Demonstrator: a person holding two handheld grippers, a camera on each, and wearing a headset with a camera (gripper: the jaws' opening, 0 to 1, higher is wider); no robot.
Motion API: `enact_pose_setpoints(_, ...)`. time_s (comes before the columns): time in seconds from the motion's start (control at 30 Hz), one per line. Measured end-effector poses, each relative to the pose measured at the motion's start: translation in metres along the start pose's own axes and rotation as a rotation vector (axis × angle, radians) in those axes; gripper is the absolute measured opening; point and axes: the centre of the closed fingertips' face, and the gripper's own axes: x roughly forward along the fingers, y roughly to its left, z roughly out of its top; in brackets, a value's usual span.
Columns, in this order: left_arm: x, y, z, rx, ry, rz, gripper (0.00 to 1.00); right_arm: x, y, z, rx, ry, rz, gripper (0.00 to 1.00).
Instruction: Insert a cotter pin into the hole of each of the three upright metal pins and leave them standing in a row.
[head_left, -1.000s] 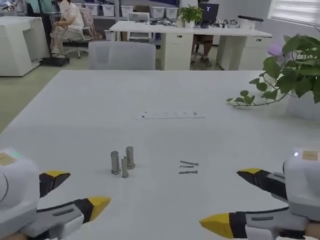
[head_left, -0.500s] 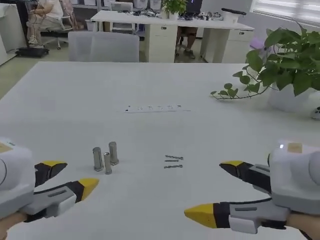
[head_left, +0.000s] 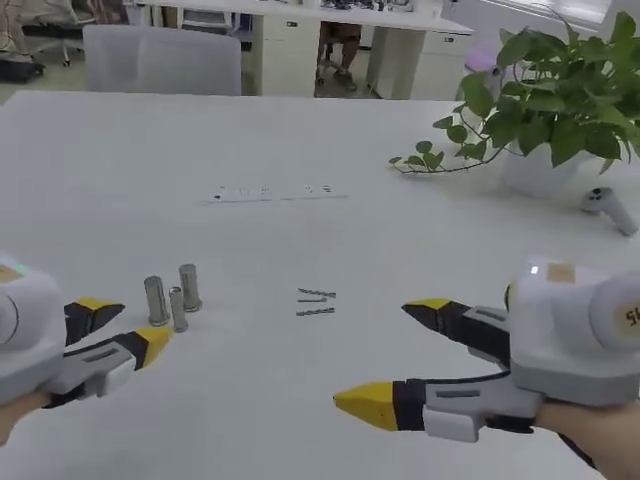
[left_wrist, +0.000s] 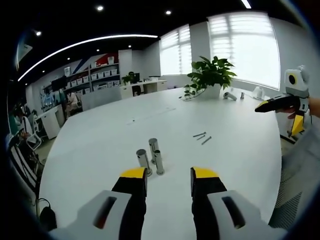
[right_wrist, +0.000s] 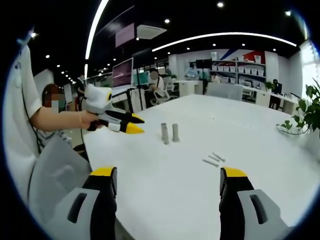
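Observation:
Three short upright metal pins (head_left: 172, 297) stand in a tight cluster on the white table (head_left: 300, 130), left of centre. They also appear in the left gripper view (left_wrist: 150, 155) and the right gripper view (right_wrist: 170, 132). Several thin cotter pins (head_left: 316, 302) lie flat to their right, loose on the table (left_wrist: 202, 136) (right_wrist: 212, 159). My left gripper (head_left: 125, 322) hovers open just left of and nearer than the metal pins, holding nothing (left_wrist: 169, 175). My right gripper (head_left: 390, 355) is open wide and holds nothing, nearer than and right of the cotter pins (right_wrist: 168, 173).
A potted plant (head_left: 555, 100) with trailing stems stands at the table's back right, a white controller (head_left: 608, 208) beside it. A pale strip (head_left: 270, 192) lies flat mid-table. A grey chair (head_left: 160, 60) is behind the far edge. A person sits on the left in the right gripper view.
The head camera has tilted down, so the whole scene has shifted. The left gripper has come closer to the metal pins. Both grippers stay open.

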Motion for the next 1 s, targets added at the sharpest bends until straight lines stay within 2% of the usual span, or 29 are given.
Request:
enact_pose_setpoints(0.2, 0.021, 0.005, -0.004, -0.003, 0.005, 0.000, 0.29, 0.004, -0.001, 0.003, 0.006, -0.017, -0.002, 0.81)
enact_pose_setpoints(0.37, 0.034, 0.009, -0.009, -0.002, 0.006, 0.004, 0.27, 0.008, -0.001, 0.001, 0.013, -0.010, 0.000, 0.80)
enact_pose_setpoints(0.47, 0.043, 0.012, -0.011, 0.028, 0.011, 0.003, 0.27, 0.011, 0.000, 0.000, 0.023, -0.011, 0.003, 0.80)
enact_pose_setpoints(0.6, 0.051, 0.013, -0.014, 0.018, 0.020, -0.001, 0.26, 0.012, -0.003, -0.003, 0.023, 0.002, -0.008, 0.80)
enact_pose_setpoints(0.77, 0.062, 0.012, -0.019, 0.024, 0.032, 0.000, 0.23, 0.011, -0.008, -0.003, 0.039, -0.008, -0.025, 0.79)
enact_pose_setpoints(1.0, 0.074, 0.013, -0.024, 0.033, 0.044, 0.012, 0.20, 0.013, -0.007, -0.008, 0.036, 0.007, -0.020, 0.78)
